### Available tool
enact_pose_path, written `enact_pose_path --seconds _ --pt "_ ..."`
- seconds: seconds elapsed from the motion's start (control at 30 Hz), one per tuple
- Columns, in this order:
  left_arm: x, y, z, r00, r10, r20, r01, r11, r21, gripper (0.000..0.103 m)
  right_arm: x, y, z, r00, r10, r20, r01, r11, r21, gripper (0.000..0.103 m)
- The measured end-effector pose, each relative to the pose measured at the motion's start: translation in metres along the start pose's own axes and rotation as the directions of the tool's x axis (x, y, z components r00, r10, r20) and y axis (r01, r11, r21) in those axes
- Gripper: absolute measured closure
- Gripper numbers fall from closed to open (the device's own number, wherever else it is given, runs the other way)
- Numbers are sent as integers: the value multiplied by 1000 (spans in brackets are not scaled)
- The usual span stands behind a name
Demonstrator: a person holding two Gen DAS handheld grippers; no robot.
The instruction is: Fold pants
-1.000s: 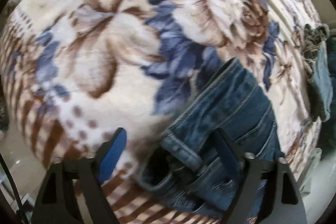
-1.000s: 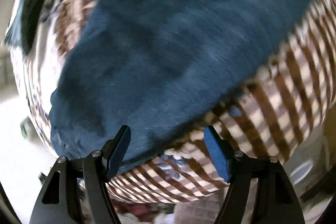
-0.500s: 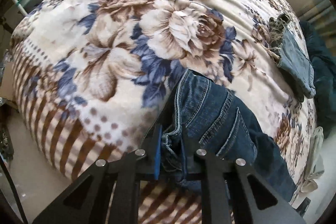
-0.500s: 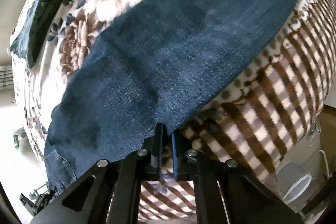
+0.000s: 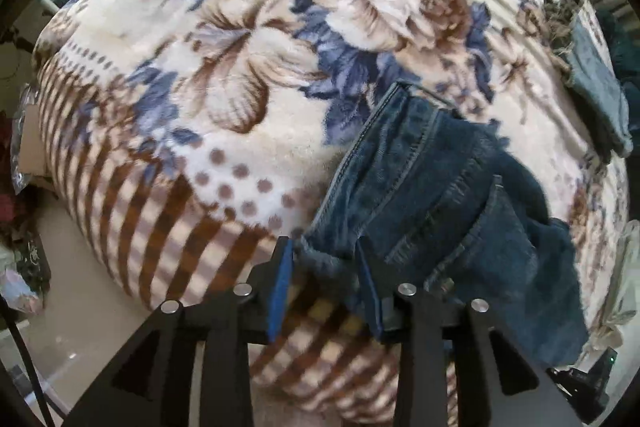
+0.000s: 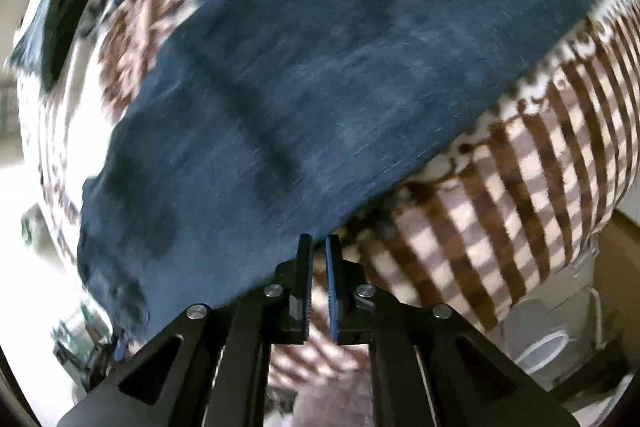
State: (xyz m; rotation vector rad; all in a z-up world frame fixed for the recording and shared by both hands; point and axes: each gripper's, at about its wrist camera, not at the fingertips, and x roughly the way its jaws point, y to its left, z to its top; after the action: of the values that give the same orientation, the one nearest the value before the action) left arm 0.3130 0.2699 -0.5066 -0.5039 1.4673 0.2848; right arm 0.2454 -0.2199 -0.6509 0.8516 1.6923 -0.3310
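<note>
Dark blue jeans (image 5: 432, 187) lie on a floral blanket (image 5: 248, 75) over a bed. In the left wrist view the waistband end sits at the lower right, and my left gripper (image 5: 324, 259) has its jaws partly apart with the waistband corner still between the blue pads. In the right wrist view a long dark leg of the jeans (image 6: 320, 87) crosses the blanket. My right gripper (image 6: 319, 247) is nearly shut at the leg's near edge, by the striped blanket border; no fabric shows between its pads.
A lighter frayed denim piece (image 5: 596, 79) lies at the far right of the bed, with dark clothes beyond it. The bed's striped front edge (image 6: 520, 187) drops to the floor. A white bucket (image 6: 544, 347) stands below right. Clutter sits on the floor at left.
My left gripper was open, shut on the waistband, and has now opened partway. My right gripper shut at the leg's edge and now shows a slight gap. Both views shifted.
</note>
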Motion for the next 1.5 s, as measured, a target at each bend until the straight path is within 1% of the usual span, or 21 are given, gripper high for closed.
enact_pose_path --seconds 0.07,0.13,0.33,0.43,0.53,0.6,0.63,0.67,0.77,0.87,0.97,1.03,1.1,1.13,1.17,1.23,1.3,1.33,1.37,1.4,1.5 --pt "-11 -2 5 1000 -3 23 3 1000 16 69 -12 19 -1 1000 -7 -17 5 997 -76 56" --pt "-13 -3 16 999 -14 47 13 1000 26 64 -19 47 1 999 16 -30 -20 988 -151 37" --pt "20 -22 79 996 -85 34 84 996 18 58 -12 173 34 994 83 -72 -105 908 -407 35" --pt "36 -35 99 995 -96 -4 96 995 32 58 11 233 63 992 53 -117 -103 878 -468 35" --pt "45 -43 101 998 -60 -12 61 995 73 58 47 266 88 983 -58 -173 -41 853 -520 35" --pt "46 -45 99 999 -54 -3 54 995 87 58 75 272 91 953 -92 -289 -78 846 -528 40" --pt "47 -45 99 999 -52 -2 52 994 91 58 81 274 89 942 -85 -324 -109 838 -535 69" --pt "47 -44 98 998 -57 0 57 994 90 58 83 276 84 940 -110 -322 -99 817 -568 89" --pt "51 -40 97 997 -70 -9 71 995 72 53 56 279 76 977 -86 -194 -55 782 -621 94" --pt "53 -40 97 998 -64 -10 65 996 68 53 25 270 87 997 -24 -72 -22 823 -567 103" --pt "47 -43 97 999 -43 -7 44 996 74 53 12 257 108 999 8 -43 -29 862 -506 102" --pt "34 -48 96 1000 -17 25 15 996 84 53 8 254 123 991 62 -115 -109 876 -469 102" --pt "16 -56 96 997 15 77 -23 995 94 53 17 254 129 960 129 -250 -225 885 -408 96" --pt "5 -64 93 994 26 107 -37 994 99 53 21 254 132 940 150 -305 -266 883 -387 78" --pt "-1 -70 93 993 28 119 -40 994 102 53 27 257 133 929 152 -337 -284 877 -387 46" --pt "-15 -89 87 993 -4 120 -9 994 108 53 43 265 132 927 93 -363 -254 868 -426 26" --pt "-14 -110 82 996 -58 64 50 991 120 53 62 267 127 914 46 -404 -241 862 -446 27" --pt "-9 -120 80 996 -81 23 77 989 127 53 71 268 121 903 31 -428 -248 851 -463 39" --pt "-2 -129 75 996 -88 -17 90 988 129 53 77 273 113 908 12 -419 -235 842 -485 69" --pt "6 -137 71 994 -97 -60 103 987 122 53 79 275 106 914 -15 -405 -216 827 -519 82" --pt "30 -149 58 969 -167 -183 174 984 23 53 69 274 86 931 13 -365 -235 788 -569 87"
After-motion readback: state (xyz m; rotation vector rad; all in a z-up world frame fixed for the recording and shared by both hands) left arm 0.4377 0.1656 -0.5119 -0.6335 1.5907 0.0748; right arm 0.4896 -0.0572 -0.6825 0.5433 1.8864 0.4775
